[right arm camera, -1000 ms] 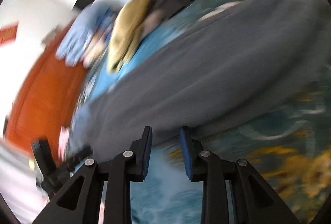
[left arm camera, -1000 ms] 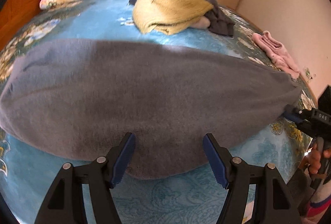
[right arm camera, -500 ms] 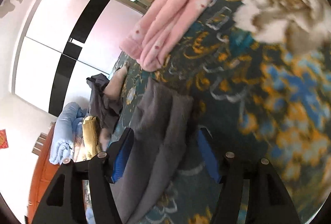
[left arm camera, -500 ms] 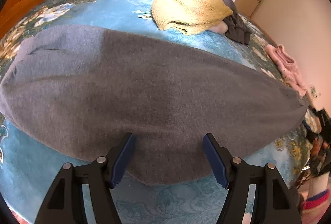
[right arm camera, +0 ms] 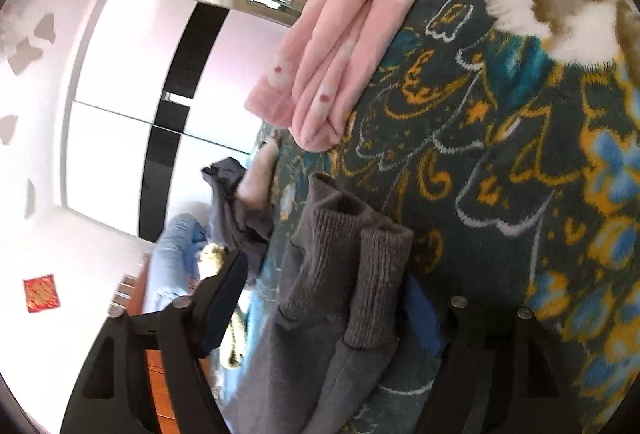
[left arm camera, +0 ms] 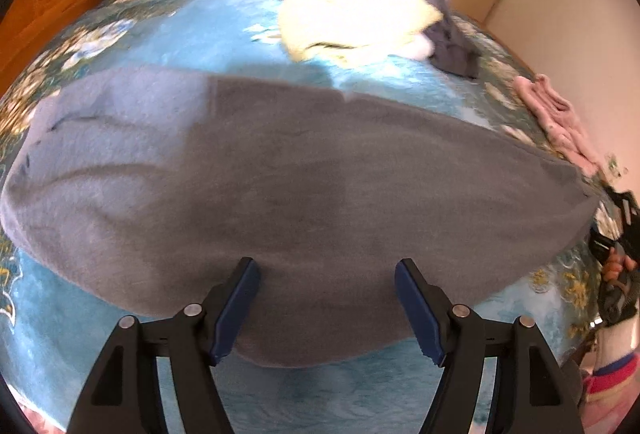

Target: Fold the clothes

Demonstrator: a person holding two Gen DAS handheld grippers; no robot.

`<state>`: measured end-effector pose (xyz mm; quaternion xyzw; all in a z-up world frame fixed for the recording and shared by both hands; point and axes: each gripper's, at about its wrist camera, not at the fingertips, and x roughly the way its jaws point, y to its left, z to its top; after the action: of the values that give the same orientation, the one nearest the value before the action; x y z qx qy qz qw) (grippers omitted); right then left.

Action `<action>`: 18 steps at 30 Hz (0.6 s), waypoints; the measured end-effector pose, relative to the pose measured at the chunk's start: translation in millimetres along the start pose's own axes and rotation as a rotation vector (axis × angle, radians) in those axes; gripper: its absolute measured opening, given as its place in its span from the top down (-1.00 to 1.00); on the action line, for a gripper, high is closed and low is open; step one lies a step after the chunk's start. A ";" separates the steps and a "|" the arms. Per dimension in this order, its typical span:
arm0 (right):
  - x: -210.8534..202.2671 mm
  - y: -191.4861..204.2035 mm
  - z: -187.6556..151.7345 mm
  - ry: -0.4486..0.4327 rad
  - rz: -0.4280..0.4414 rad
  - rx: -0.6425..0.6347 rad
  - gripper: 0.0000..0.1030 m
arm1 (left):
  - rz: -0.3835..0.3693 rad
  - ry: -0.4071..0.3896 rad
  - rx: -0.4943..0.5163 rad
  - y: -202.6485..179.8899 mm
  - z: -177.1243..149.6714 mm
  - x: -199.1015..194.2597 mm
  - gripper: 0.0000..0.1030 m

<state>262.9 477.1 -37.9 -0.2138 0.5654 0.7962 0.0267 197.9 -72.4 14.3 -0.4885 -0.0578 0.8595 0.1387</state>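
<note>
Two grippers frame one grey sweater lying lengthwise across the floral blanket. Left gripper gapes at mid-hem; right gripper, jaws just opened, straddles its ribbed cuffs, lower centre.

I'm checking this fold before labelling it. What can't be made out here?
- Right gripper: its right pad sits behind the grey garment's ribbed cuffs, so contact there is unclear.
- Right wrist view: the garment's lower part runs off the bottom edge.
- Left wrist view: the yellow sweater is washed out by glare; the right gripper is tiny at the right rim.
</note>
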 end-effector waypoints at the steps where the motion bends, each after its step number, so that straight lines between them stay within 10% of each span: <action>1: 2.1 -1.5 -0.8 0.007 -0.011 0.001 0.10 | -0.017 -0.012 0.016 -6.6 0.2 -2.3 -0.44; 4: 8.2 -5.8 -3.0 0.027 -0.043 0.006 0.65 | -0.052 0.000 0.054 -23.4 -1.4 2.2 -0.44; 18: 13.9 214.6 -111.9 0.055 0.075 -0.697 0.68 | -0.087 -0.038 -0.032 8.3 1.4 -7.8 -0.44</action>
<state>224.1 295.2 117.6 -0.2107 0.2678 0.9356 -0.0924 199.0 -82.6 19.5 -0.4711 -0.0952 0.8609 0.1670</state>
